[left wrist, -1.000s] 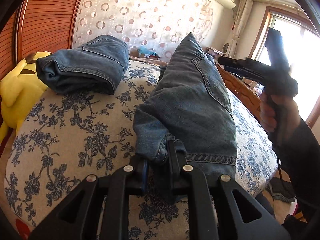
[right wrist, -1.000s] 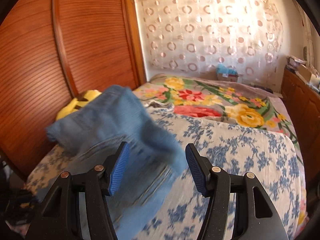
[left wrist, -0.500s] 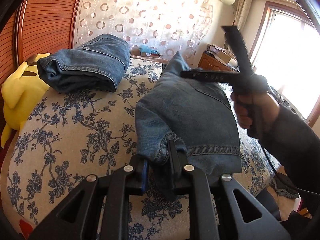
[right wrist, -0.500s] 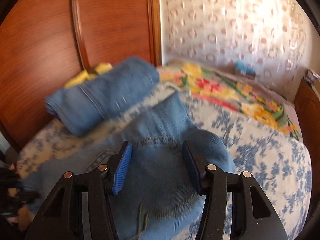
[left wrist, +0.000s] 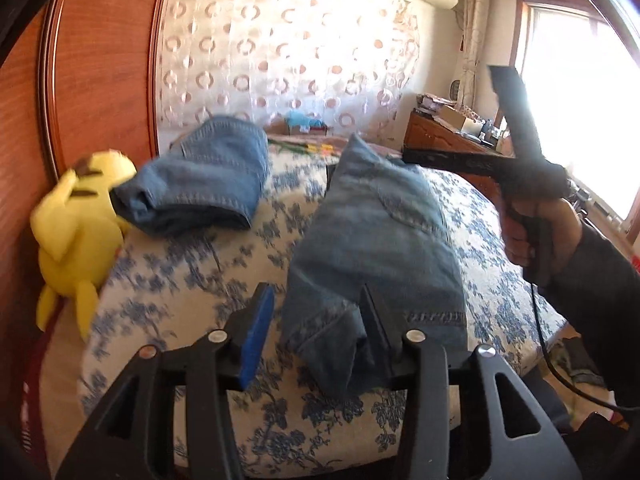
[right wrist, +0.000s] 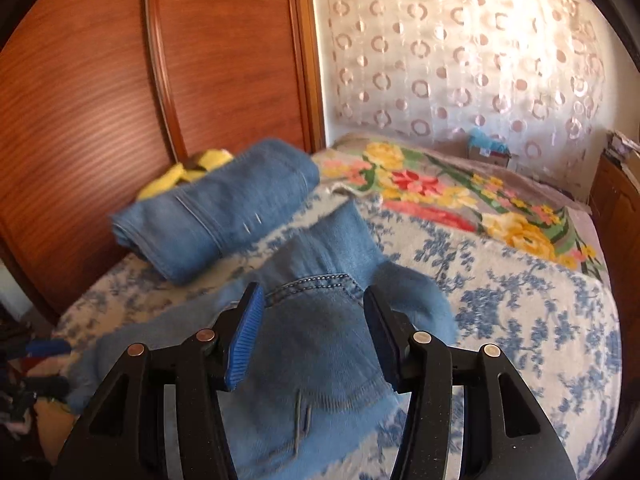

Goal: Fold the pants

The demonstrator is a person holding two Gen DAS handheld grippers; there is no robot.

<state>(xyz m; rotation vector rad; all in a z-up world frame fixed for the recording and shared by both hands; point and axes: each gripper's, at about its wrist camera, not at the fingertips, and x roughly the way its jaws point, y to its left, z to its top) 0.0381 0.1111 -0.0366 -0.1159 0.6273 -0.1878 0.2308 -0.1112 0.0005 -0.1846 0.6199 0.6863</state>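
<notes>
1. Far beyond the right gripper (right wrist: 310,340), at the foot of the curtain (right wrist: 460,60), stands a small open cardboard box (right wrist: 490,154) with something turquoise in it; what that is cannot be told. No other container shows.
2. The jeans (left wrist: 376,248) being folded lie lengthways on the blue-flowered bedspread (left wrist: 192,280), stretching away from the left gripper (left wrist: 316,336).
3. The left gripper's jaws have just been opening. They now stand partly apart, with the jeans' near end bunched between them. The cloth lies against the right-hand finger, while the blue pad (left wrist: 256,340) on the other side stands clear of it, so nothing is clamped.
4. The right gripper, also seen from the left wrist camera held up in a hand (left wrist: 540,232) above the jeans' far right side, stands half spread. In its own view the denim fills the gap below its fingers, and the pads do not visibly press it.
5. A second, already folded pair of jeans (left wrist: 200,176) lies ahead and left of both grippers, touching a yellow plush toy (left wrist: 76,232) by the wooden headboard (right wrist: 120,80).
6. No brand, label or writing can be read.
</notes>
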